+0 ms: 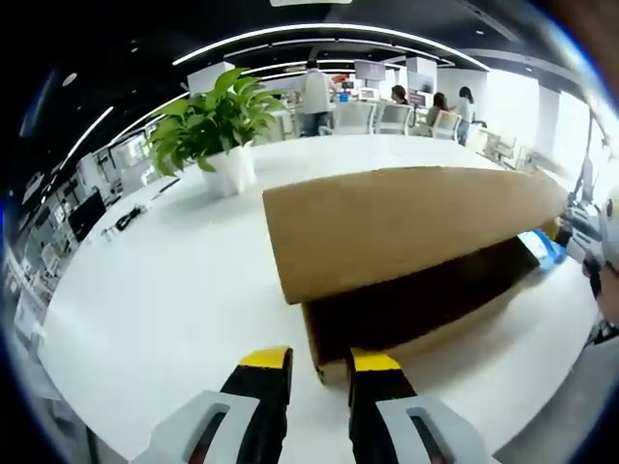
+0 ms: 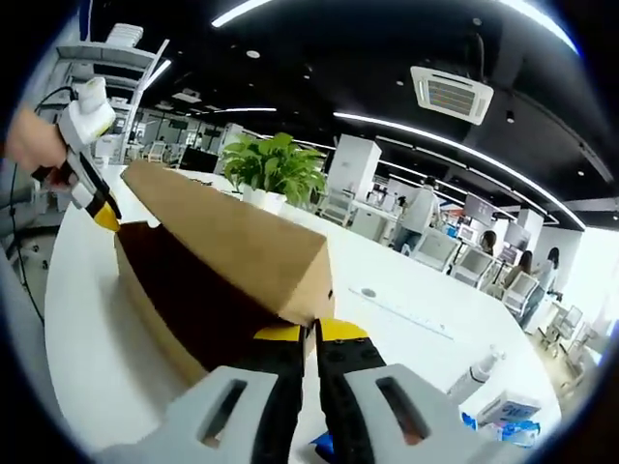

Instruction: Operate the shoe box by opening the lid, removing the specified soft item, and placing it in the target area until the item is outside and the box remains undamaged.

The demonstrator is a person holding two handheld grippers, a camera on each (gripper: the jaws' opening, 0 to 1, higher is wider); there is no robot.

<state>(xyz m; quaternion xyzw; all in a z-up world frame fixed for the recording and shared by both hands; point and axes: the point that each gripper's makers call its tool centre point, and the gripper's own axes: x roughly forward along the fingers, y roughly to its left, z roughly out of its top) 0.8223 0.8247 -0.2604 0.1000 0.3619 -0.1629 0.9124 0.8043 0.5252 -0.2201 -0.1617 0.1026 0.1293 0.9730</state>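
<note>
- The inside of the shoe box [image 1: 406, 300] is a dark gap under the raised lid [image 1: 406, 232]; nothing in it can be made out, so the soft item stays hidden.
- The box sits on the white table [image 1: 174, 290], well in from its edges, with a potted plant [image 1: 218, 126] beyond it toward the far edge.
- The left gripper [image 1: 319, 362] is just at the box's near bottom corner, its yellow-tipped jaws a little apart with that corner at the gap; whether they pinch it I cannot tell.
- The right gripper [image 2: 311, 333] has its jaws nearly together at the lid's corner [image 2: 305, 285], apparently pinching the cardboard edge.
- In the right gripper view, the left gripper [image 2: 97, 198] is at the box's far end.
- People and chairs in the background are too small to describe.
</note>
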